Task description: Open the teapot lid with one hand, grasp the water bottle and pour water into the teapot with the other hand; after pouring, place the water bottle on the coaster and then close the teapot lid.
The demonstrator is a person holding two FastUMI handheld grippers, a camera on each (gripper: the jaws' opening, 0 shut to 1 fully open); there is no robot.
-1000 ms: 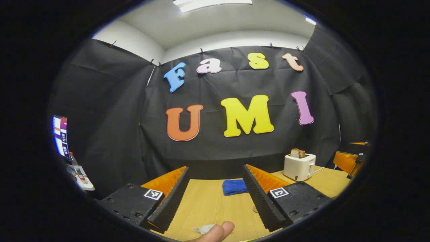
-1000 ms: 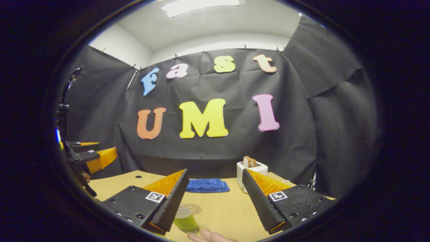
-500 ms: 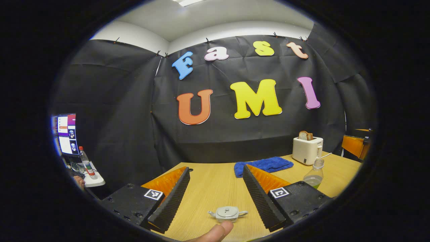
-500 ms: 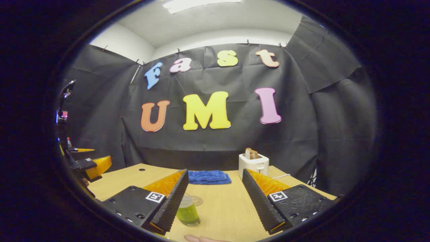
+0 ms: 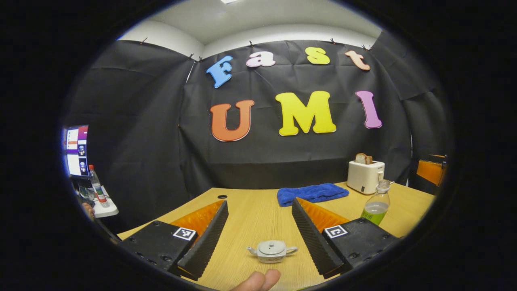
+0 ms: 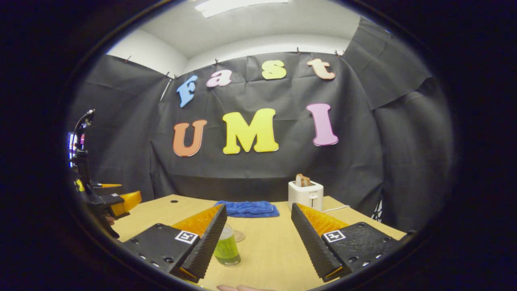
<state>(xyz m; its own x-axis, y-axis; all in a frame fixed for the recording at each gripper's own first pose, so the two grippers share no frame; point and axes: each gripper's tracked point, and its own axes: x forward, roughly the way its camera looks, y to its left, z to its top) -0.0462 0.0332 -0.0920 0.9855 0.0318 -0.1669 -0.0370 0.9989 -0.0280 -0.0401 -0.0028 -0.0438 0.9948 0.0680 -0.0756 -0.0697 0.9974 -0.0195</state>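
A small pale teapot (image 5: 271, 250) with its lid on stands on the wooden table (image 5: 250, 218). It is low between the fingers of my open left gripper (image 5: 259, 203), nearer than the fingertips and touched by neither finger. To the right stands a clear water bottle (image 5: 375, 204) with green liquid. In the right gripper view the same bottle (image 6: 227, 247) is upright, partly hidden behind the left finger of my open right gripper (image 6: 258, 207). Just behind the bottle lies a round coaster (image 6: 239, 235). The left gripper (image 6: 117, 200) also appears at the left edge of the right gripper view.
A blue cloth (image 5: 313, 192) and a white toaster (image 5: 365, 176) holding bread sit at the table's back. A monitor (image 5: 76, 150) and a red-capped bottle (image 5: 97, 190) stand off to the left. A thumb tip (image 5: 256, 281) shows at the bottom edge.
The left gripper view tipped downward, bringing the teapot and the bottle into sight between and beside its fingers. The right gripper view dropped slightly, so the bottle shows higher. Both grippers stayed open.
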